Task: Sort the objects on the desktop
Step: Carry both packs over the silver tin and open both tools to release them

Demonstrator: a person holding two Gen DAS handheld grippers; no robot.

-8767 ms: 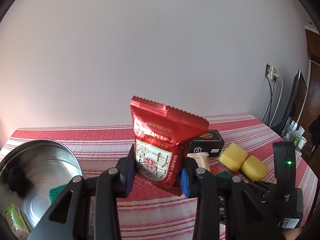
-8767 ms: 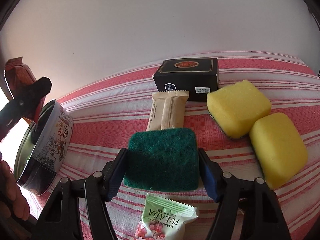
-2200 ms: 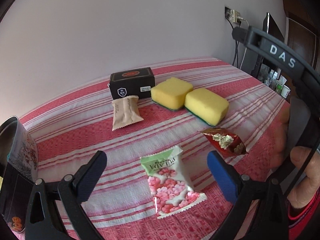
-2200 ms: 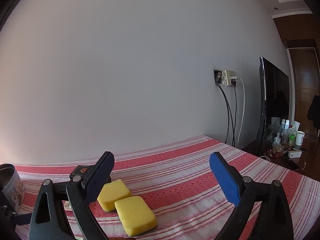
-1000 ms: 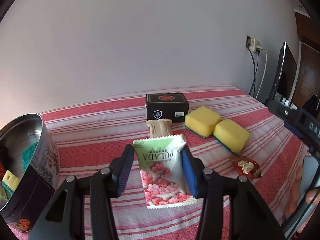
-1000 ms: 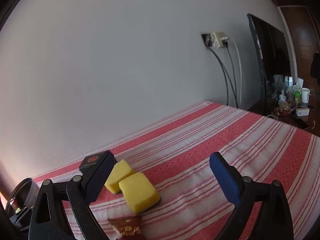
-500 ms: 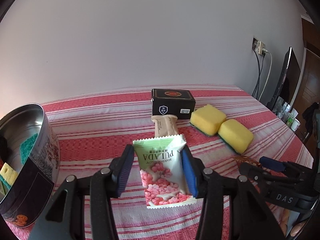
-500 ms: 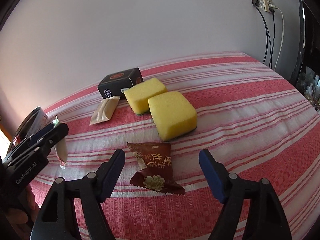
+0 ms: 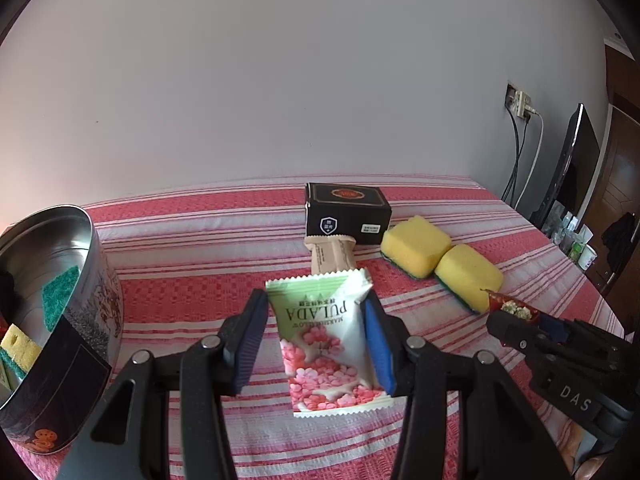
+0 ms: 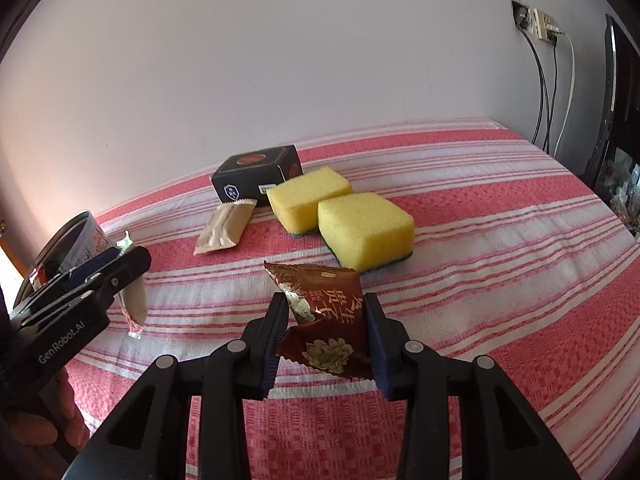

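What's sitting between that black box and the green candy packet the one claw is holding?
A beige wrapped snack bar lies between the black box and the green packet, one end against the box; the left wrist view shows it best.

white wall (image 9: 280, 80); wall socket (image 10: 544, 24) with hanging cables (image 10: 554, 92); dark monitor (image 9: 568, 164) at right; wooden door (image 9: 620, 184).

Plain pale wall (image 9: 280, 80), wall socket (image 10: 540, 24), dark monitor (image 9: 568, 160) right.
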